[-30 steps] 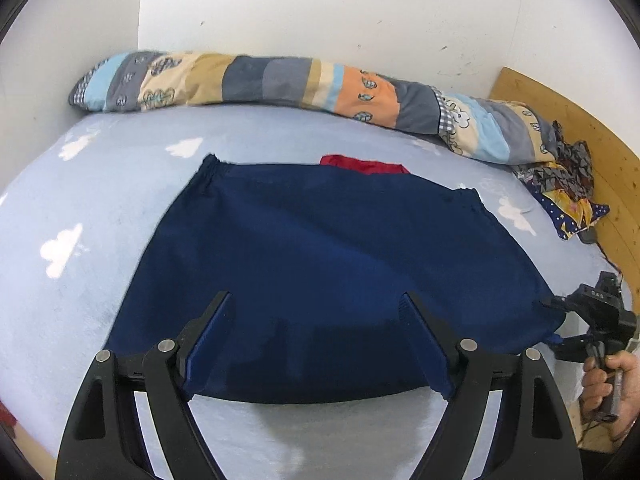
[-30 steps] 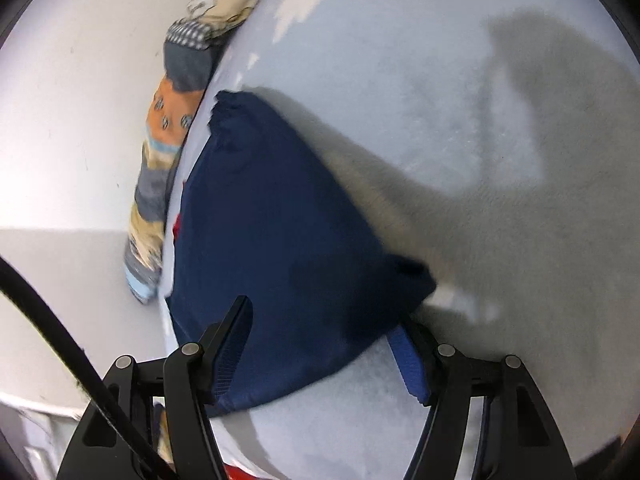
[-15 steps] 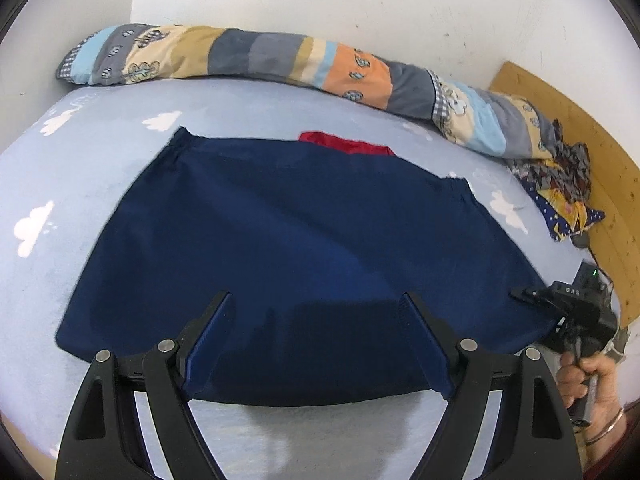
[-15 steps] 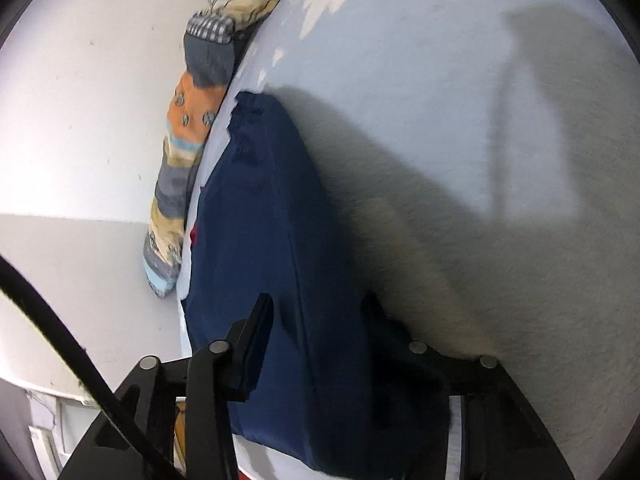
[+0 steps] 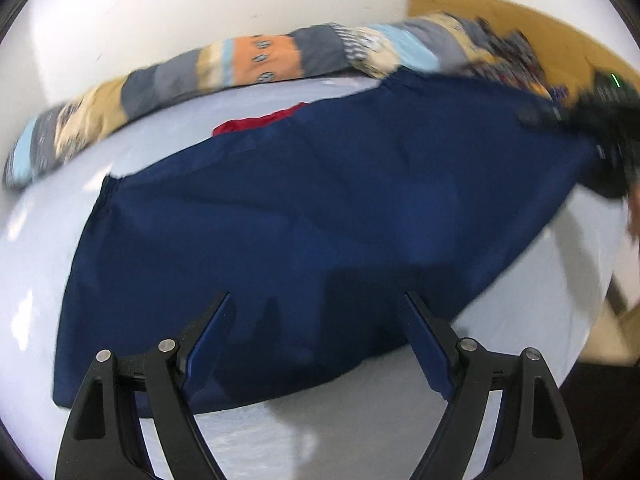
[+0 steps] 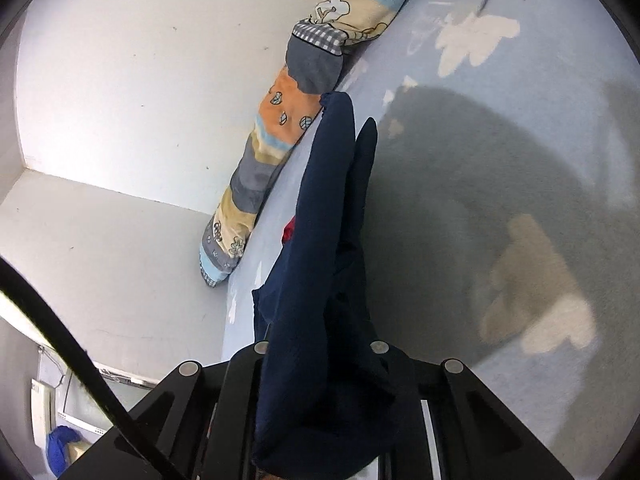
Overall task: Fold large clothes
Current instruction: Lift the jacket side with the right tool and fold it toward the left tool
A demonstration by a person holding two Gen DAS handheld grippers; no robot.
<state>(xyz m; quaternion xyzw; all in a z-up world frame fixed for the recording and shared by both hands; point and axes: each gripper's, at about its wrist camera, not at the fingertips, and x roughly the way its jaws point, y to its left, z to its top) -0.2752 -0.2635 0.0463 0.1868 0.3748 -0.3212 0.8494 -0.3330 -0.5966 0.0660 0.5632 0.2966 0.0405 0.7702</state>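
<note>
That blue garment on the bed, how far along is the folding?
Early. The blue garment is laid out on the bed. The right gripper has clamped one corner and lifts it. The left gripper hovers open, holding nothing. No finished fold shows yet.

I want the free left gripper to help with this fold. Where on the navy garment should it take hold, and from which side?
Probably the near-left corner of the navy garment, around its hem. That corner lies flat on the bed with its edge exposed, so the open left gripper could slide in low from the near side. The right gripper already holds the opposite corner lifted.
</note>
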